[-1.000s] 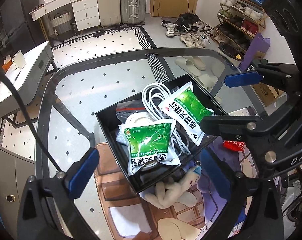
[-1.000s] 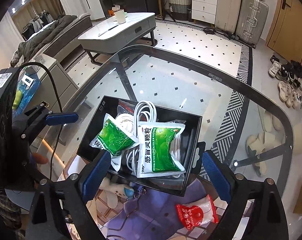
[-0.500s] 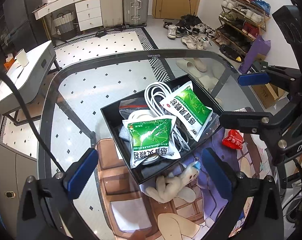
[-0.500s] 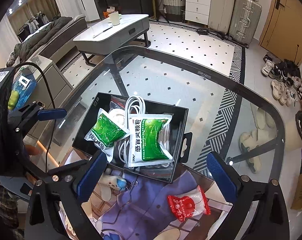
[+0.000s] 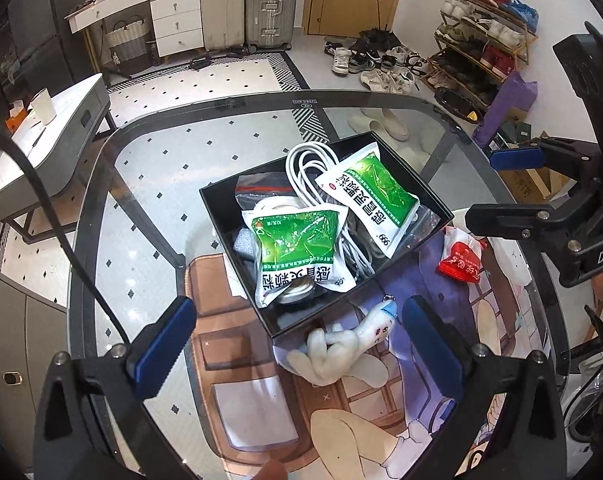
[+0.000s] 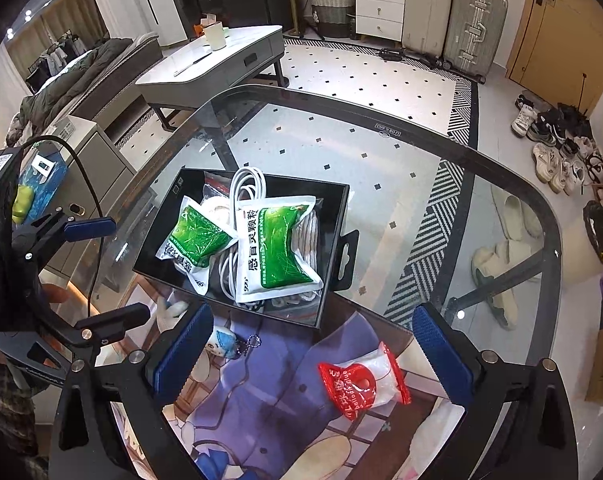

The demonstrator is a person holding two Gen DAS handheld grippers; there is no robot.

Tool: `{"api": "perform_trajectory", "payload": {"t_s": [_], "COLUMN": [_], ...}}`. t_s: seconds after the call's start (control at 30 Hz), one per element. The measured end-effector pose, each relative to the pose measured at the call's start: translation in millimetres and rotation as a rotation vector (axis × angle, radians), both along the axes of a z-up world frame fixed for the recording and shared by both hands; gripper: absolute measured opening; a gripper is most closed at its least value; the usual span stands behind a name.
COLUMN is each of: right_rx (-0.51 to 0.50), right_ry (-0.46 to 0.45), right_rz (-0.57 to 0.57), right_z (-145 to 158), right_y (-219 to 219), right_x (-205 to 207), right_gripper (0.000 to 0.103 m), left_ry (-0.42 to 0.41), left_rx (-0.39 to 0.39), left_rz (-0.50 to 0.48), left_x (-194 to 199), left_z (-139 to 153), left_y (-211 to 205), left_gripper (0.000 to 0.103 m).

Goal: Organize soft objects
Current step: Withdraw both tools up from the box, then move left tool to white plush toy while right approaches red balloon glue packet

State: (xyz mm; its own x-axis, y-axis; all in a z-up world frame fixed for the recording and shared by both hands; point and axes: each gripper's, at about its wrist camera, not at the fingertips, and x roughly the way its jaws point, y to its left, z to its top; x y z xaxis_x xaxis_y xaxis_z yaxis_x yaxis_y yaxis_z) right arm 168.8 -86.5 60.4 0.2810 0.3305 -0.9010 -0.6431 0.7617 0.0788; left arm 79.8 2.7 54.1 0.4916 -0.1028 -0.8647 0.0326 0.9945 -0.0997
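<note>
Both grippers have drawn back from the black box over the last second, so the box now sits farther up each view and more of the printed mat shows beneath the fingers.

From the left wrist view, the left gripper stands wide open with nothing between its blue pads. A white plush toy lies on the mat in that gap, just outside the box's near wall at about 6 o'clock from the box. The right wrist view shows only the toy's blue-capped head and bead chain, half hidden behind the right gripper's left finger.

The right gripper is equally wide open and empty. Its camera shows the red and white pouch plainly between its fingers, lying on the mat at 5 o'clock from the box; in the left wrist view the same pouch sits at 3 o'clock from the box, partly tucked behind the right gripper's lower finger.

Inside the box, two green sachets lie over a coiled white cable. The left wrist view alone reveals a grey zip bag and a round metal tin under the near sachet. The box rests on the glass table.
</note>
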Motion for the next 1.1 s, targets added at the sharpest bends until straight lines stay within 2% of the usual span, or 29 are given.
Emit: {"api": "perform_trajectory", "payload": {"t_s": [0.5, 1.1], "right_rx": [-0.012, -0.095], "right_ry": [0.026, 0.076], "right_rz": [-0.027, 0.031], "right_z": [-17, -44], "right_y": [-27, -39], "right_x": [-7, -16], "right_gripper": [0.101, 0.101], "left_ry": [-0.015, -0.031], "left_rx": [0.031, 0.089], "left_rz": [-0.102, -0.26], "left_x": [-22, -45], "left_z": [-6, -2], "left_y": [-8, -21], "left_gripper": [0.103, 0.103]}}
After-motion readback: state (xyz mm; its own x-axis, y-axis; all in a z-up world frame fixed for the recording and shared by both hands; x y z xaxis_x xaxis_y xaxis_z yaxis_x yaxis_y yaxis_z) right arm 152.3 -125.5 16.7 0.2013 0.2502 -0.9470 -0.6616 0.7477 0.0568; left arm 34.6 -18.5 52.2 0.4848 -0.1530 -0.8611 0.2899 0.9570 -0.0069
